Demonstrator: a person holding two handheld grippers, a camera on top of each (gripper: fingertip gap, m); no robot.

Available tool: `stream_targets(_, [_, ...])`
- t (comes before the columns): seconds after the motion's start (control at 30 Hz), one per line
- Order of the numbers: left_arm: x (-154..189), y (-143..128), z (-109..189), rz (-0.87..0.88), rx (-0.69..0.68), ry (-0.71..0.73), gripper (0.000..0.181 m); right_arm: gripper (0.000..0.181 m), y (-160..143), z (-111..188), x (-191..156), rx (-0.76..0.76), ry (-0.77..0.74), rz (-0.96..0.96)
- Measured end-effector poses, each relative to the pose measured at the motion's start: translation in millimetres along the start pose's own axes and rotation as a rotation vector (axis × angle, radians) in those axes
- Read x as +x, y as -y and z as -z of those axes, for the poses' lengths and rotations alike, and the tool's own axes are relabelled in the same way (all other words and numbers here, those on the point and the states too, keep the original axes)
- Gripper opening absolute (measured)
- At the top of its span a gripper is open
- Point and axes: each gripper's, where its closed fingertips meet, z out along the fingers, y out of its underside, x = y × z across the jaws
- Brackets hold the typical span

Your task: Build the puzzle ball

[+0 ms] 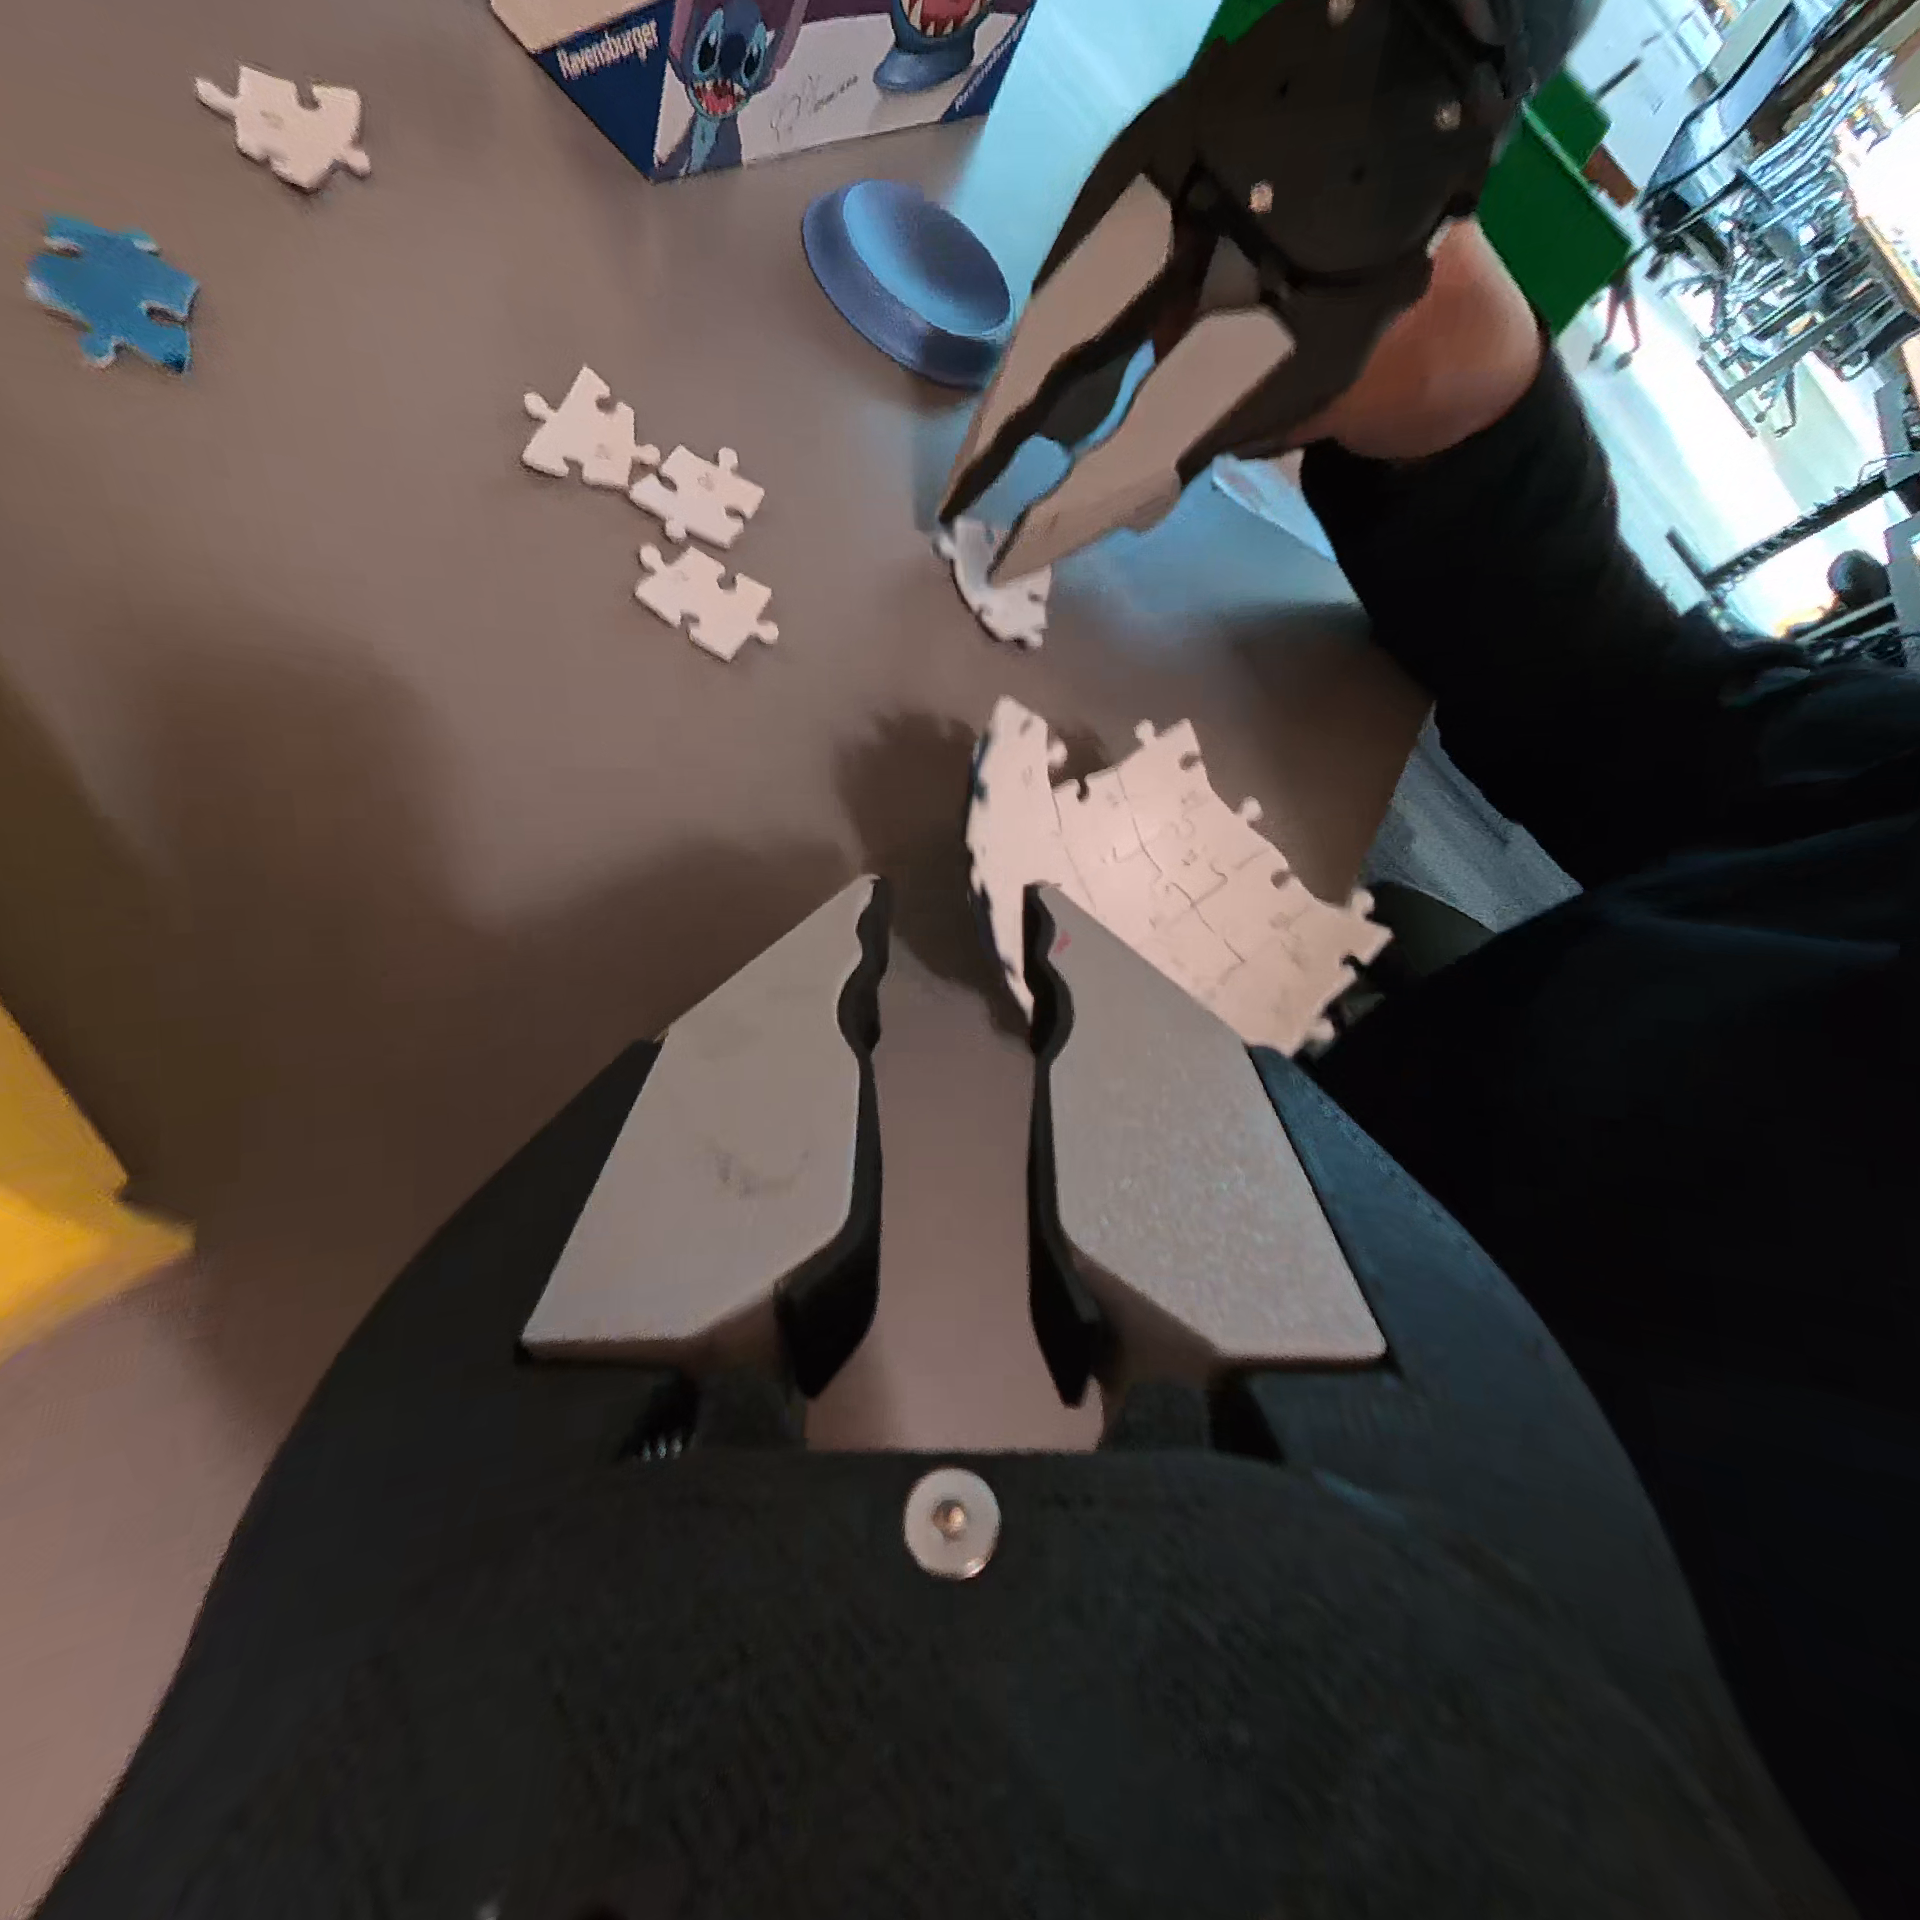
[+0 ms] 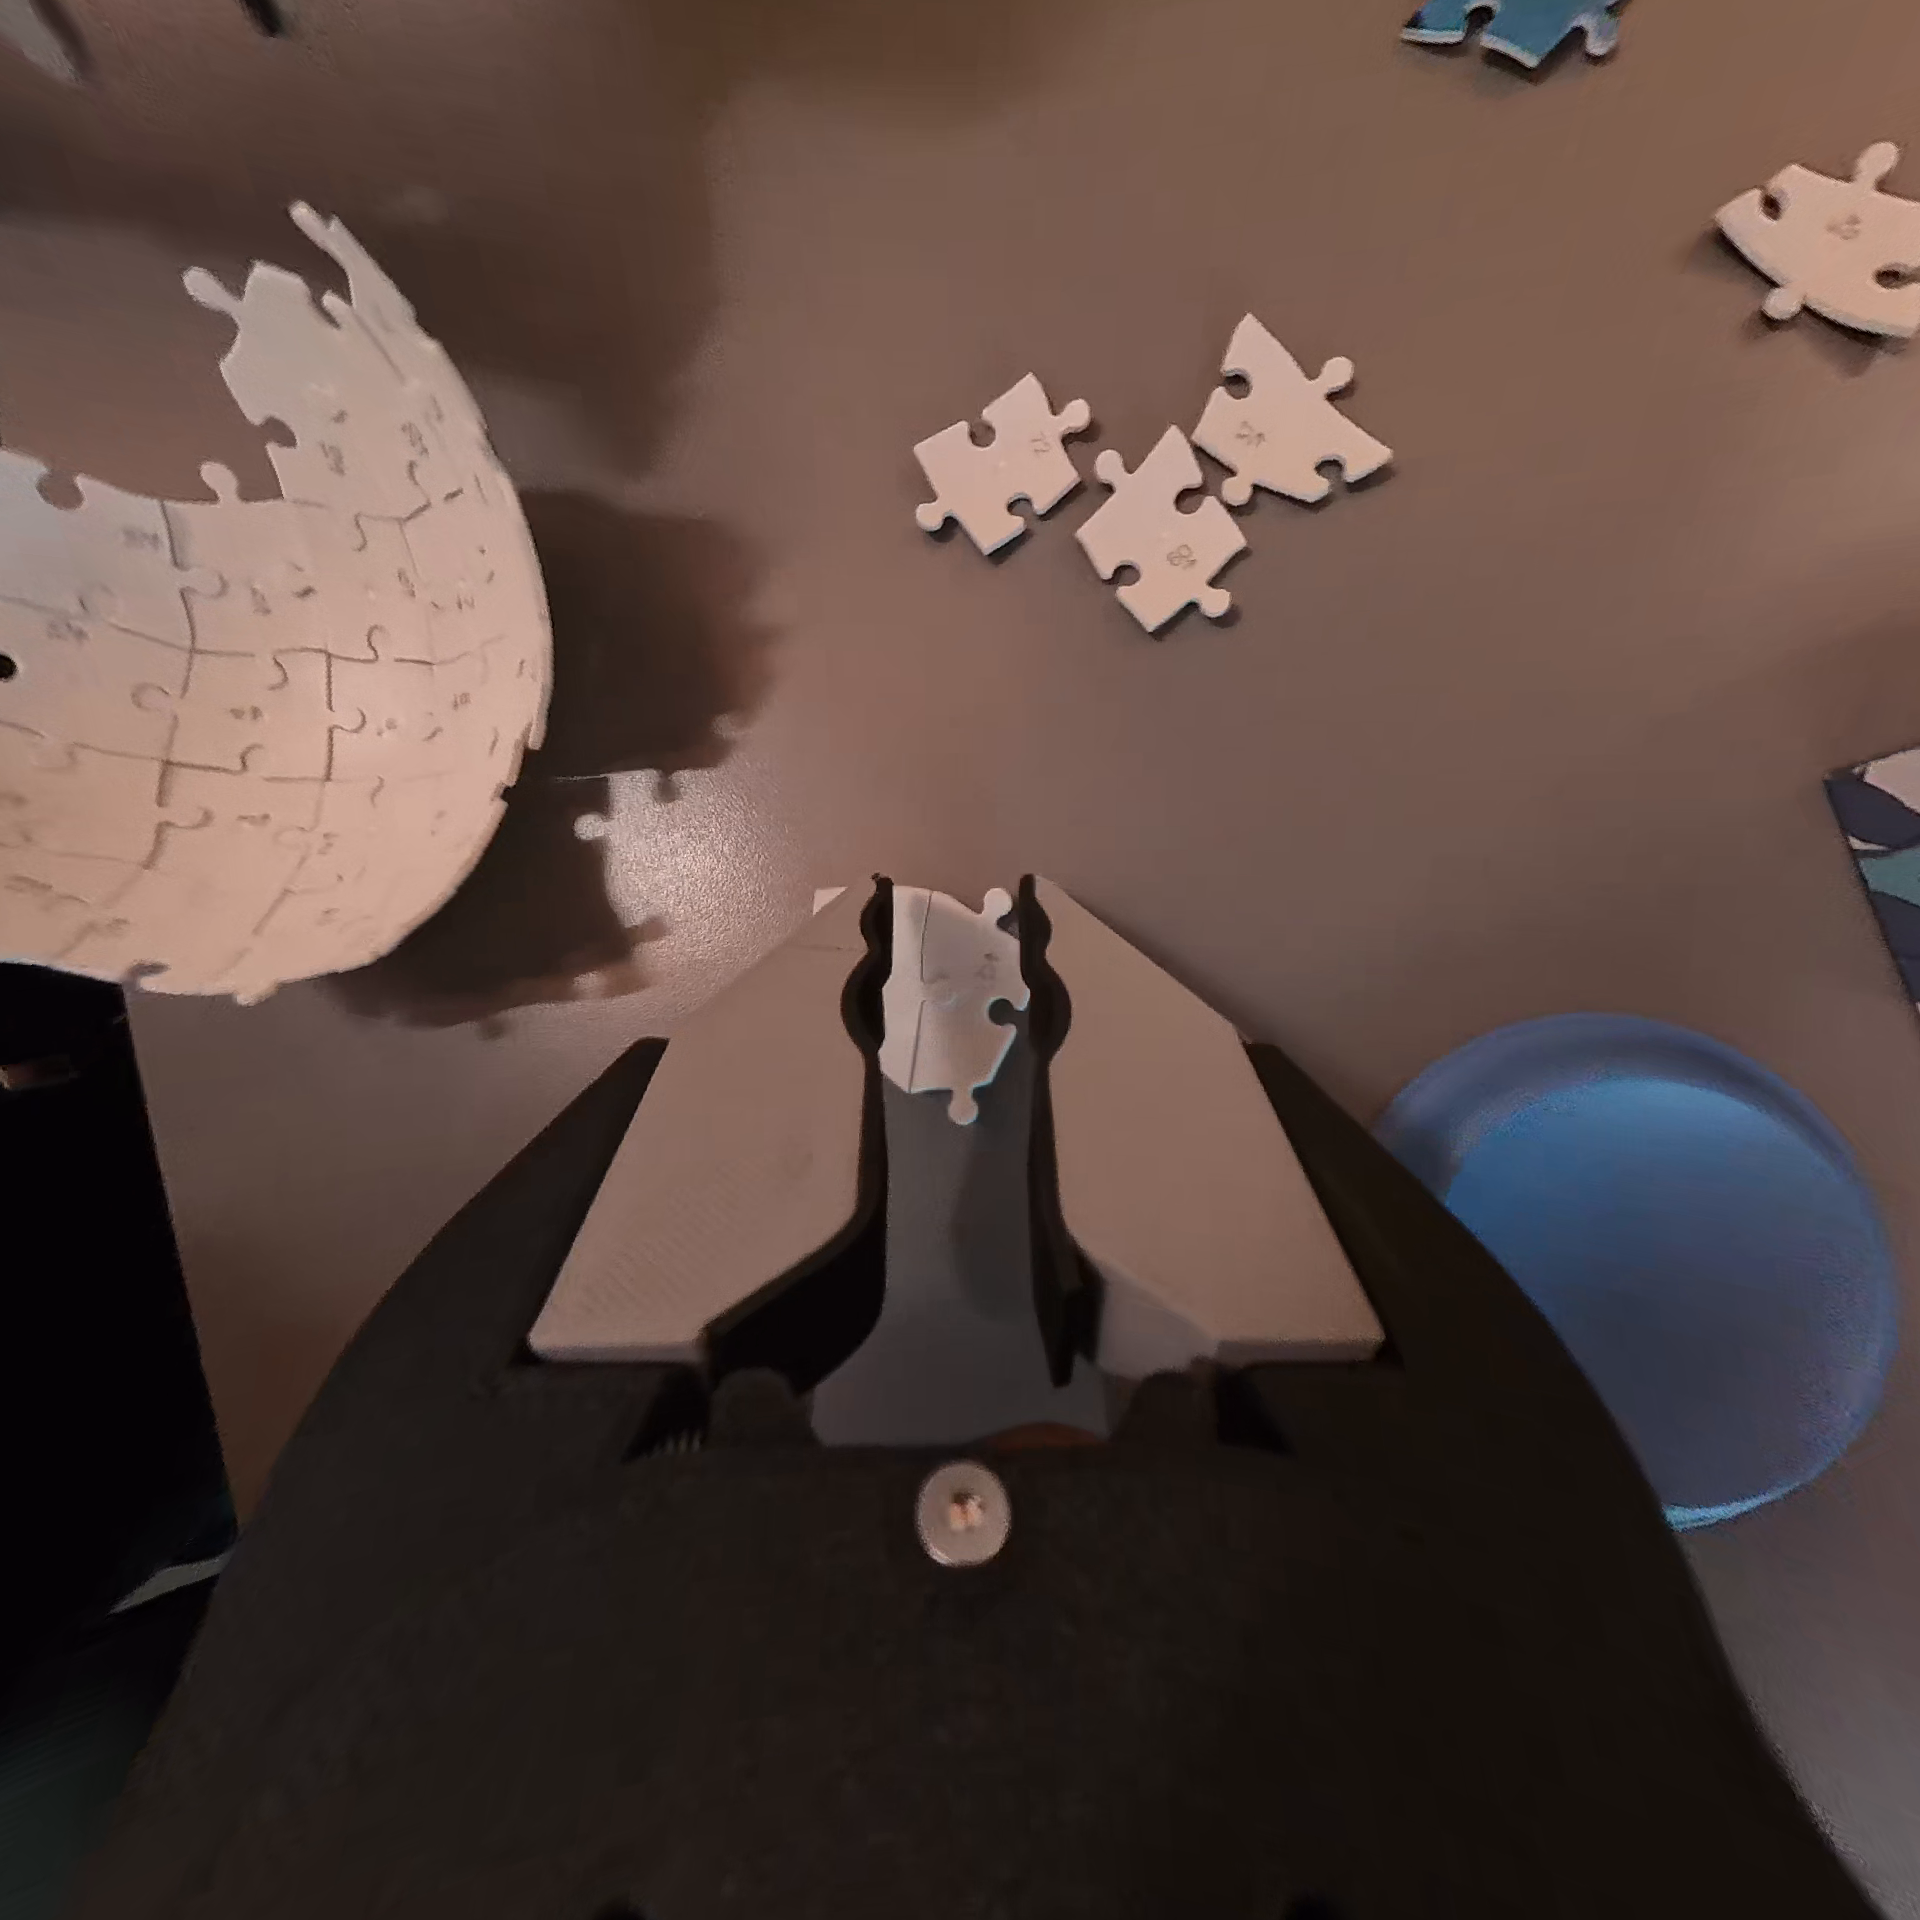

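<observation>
Nearest the lens: left gripper (image 1: 956, 940), fingers spread, clamping nothing, right fingertip just against the rim of one half-built puzzle ball (image 1: 1174, 873), white side showing. Ahead of those fingers, right gripper (image 2: 951, 914), tips on the table (image 1: 416, 675), straddling one white piece (image 2: 961, 1003), narrowly parted; pinching or not, cannot tell. Beyond and left of the left gripper, three white pieces (image 2: 1153, 488) clustered, touching. Farther left, one more white piece (image 1: 286, 125) and one blue piece (image 1: 114, 291). One blue round stand (image 2: 1662, 1268) right of the right gripper. One printed box (image 1: 779, 83) far ahead.
</observation>
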Motion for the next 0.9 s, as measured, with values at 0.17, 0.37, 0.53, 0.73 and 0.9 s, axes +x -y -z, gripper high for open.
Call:
stream_targets(0.17, [26.9, -41.6, 15.1, 0.026, -0.082, 0.003, 0.033, 0.023, -0.5, 8.9, 6.6, 0.004, -0.021, -0.028])
stream_targets(0.37, [68.9, -74.2, 3.6, 0.093, -0.084, -0.103, 0.04, 0.029, 14.2, 13.9, -22.2, 0.066, 0.086, 0.037])
stream_targets(0.53, [78.8, -92.2, -16.8, 0.137, -0.142, -0.162, 0.042, 0.028, 8.6, 7.8, -52.5, 0.022, 0.218, 0.085])
stream_targets(0.73, [72.1, -79.4, -24.1, 0.179, -0.088, -0.193, 0.041, 0.027, -3.0, 7.1, -82.0, -0.036, 0.372, 0.128])
stream_targets(0.9, [56.9, -58.8, -19.0, 0.218, 0.004, -0.193, 0.041, 0.026, -10.6, 10.8, -106.0, -0.069, 0.474, 0.198])
